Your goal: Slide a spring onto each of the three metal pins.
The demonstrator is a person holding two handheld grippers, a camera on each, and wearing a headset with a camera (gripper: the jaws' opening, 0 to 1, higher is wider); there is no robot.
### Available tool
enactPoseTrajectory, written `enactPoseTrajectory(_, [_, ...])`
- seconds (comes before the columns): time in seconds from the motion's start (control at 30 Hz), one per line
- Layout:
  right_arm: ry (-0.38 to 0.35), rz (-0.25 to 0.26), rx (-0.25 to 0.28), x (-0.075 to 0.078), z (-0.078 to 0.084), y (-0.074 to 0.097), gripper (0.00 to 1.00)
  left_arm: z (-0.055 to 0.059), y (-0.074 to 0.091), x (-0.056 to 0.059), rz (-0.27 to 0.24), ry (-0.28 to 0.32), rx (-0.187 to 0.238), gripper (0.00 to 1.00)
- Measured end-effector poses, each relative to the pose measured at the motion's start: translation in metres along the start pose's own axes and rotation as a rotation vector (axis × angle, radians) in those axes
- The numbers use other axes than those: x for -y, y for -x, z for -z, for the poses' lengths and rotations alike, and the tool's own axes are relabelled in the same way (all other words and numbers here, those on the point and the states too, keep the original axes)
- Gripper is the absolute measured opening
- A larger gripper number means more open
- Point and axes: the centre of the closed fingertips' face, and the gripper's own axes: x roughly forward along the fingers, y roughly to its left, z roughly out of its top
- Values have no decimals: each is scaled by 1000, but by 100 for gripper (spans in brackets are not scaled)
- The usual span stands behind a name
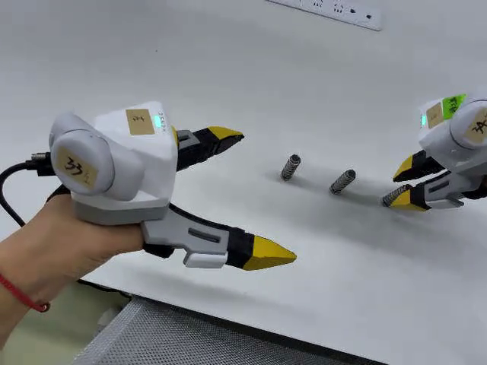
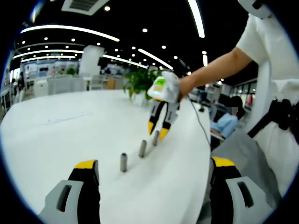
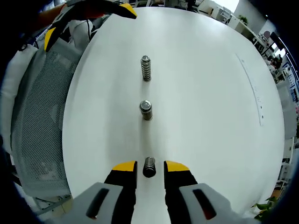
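Right gripper view: right gripper (image 3: 150, 166) jaws narrowly parted astride spring (image 3: 149, 168); left gripper (image 1: 262, 196) jaws spread wide, empty

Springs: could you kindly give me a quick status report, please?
Left gripper open, off to the side. Right gripper fingers straddle nearest spring, not touching. Middle spring, far spring upright beyond.

Right gripper (image 1: 393, 191) cut off by the head view's right edge; its lower jaw hides part of the nearest spring (image 1: 389, 197). From the right gripper view I cannot tell whether the 2 jaws touch it. Left gripper view: middle spring (image 2: 142, 148) and far spring (image 2: 124, 162) blurred, coils unreadable.
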Motion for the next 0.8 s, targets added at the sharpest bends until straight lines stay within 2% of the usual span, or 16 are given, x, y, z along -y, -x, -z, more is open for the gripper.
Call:
enactPoseTrajectory(0.1, [-15, 8, 25, 1, -1, 7, 25, 0, 1, -1, -4, -5, -5, 100])
enactPoseTrajectory(0.47, [-66, 56, 111, -10, 2, 41, 33, -1, 6, -4, -19, -38, -33, 100])
enactPoseTrajectory(0.63, [-121, 80, 190, -20, 4, 56, 40, 0, 8, -7, -32, -54, -58, 100])
enactPoseTrajectory(0.73, [-156, 104, 235, -18, 14, 60, 44, -2, 8, -7, -33, -64, -69, 100])
enactPoseTrajectory(0.8, [-197, 121, 292, -22, 14, 66, 47, -3, 9, -6, -33, -76, -78, 100])
